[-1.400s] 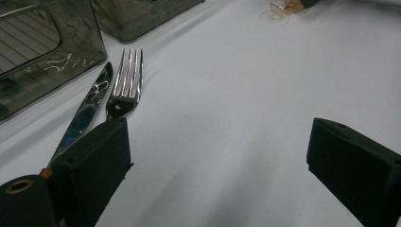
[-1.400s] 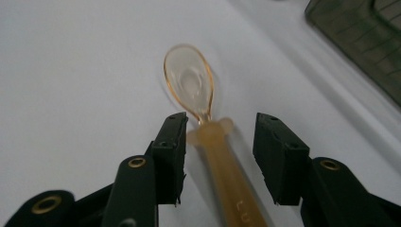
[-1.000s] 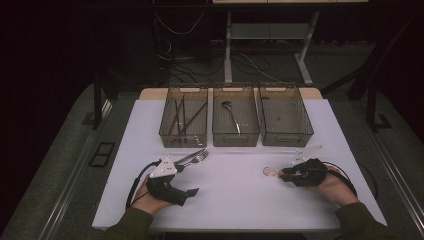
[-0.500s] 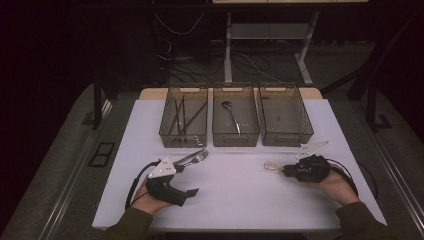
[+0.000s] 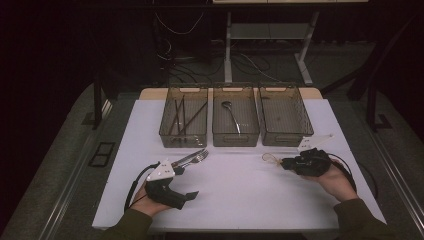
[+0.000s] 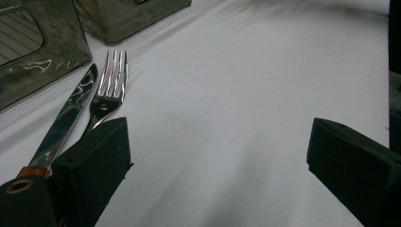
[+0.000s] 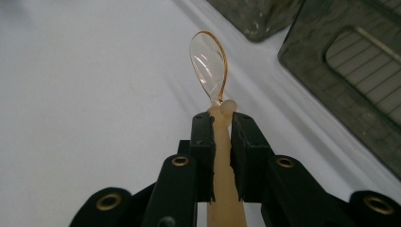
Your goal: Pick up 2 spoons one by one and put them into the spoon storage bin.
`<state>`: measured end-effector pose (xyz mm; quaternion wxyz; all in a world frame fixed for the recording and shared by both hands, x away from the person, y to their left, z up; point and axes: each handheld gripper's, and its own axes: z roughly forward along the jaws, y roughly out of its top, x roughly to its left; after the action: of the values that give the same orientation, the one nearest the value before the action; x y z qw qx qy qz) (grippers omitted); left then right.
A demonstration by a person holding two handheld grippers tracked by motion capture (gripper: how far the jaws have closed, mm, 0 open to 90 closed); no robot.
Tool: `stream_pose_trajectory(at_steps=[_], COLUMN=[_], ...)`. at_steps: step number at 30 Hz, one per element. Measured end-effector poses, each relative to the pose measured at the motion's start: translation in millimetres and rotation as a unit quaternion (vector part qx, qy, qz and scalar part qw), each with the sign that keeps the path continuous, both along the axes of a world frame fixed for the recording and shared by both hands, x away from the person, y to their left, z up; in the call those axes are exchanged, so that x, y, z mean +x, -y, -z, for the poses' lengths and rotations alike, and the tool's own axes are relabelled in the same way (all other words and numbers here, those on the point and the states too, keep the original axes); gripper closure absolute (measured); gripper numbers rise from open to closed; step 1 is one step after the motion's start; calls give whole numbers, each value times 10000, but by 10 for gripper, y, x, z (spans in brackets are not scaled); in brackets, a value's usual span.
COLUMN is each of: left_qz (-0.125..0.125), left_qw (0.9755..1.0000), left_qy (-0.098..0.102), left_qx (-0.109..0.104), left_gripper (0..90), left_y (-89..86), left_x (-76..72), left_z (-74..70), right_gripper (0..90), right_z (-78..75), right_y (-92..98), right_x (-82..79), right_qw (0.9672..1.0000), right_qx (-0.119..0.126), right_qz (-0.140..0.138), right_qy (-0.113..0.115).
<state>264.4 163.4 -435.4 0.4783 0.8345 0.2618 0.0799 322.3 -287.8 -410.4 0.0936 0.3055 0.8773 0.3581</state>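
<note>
Clamping the pale handle of a clear spoon (image 7: 209, 60), the right gripper (image 7: 220, 124) has just drawn its 2 jaws in, and the pads now press on the handle with the bowl jutting past the tips. The spoon looks light, stiff and rather brittle; the thick handle near the neck seems the safest hold. The left gripper (image 6: 217, 156) stands wide open and empty, with a fork (image 6: 109, 90) and a knife (image 6: 66, 122) just beside 1 jaw.

The table (image 5: 240, 200) is white. Three bins (image 5: 236, 122) stand in a row at the back. A knife (image 5: 186, 158) and fork (image 5: 199, 158) lie in front.
</note>
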Motion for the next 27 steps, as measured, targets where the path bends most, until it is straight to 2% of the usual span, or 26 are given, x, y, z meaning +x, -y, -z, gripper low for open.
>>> stream_pose_trajectory(at_steps=[9,11,18,27], left_qz=[152,214,209,188], left_qw=[9999,9998,9997,9997], left_qy=[-25,-11,-42,-124], left_qx=[-31,2,-115,-107], left_gripper=[66,64,21,0], left_y=[-7,-8,12,6], left_x=[-1,5,3,10], left_z=[31,32,33,27], right_gripper=[799,799,799,799], right_z=[-266,-332,-559,-678], right_y=[-220,-297,-537,-733], right_x=[110,145,359,738], right_qw=[9989,9986,9984,9968], right_qx=[436,455,349,389], right_qz=[55,70,230,522], right_qy=[182,249,390,460])
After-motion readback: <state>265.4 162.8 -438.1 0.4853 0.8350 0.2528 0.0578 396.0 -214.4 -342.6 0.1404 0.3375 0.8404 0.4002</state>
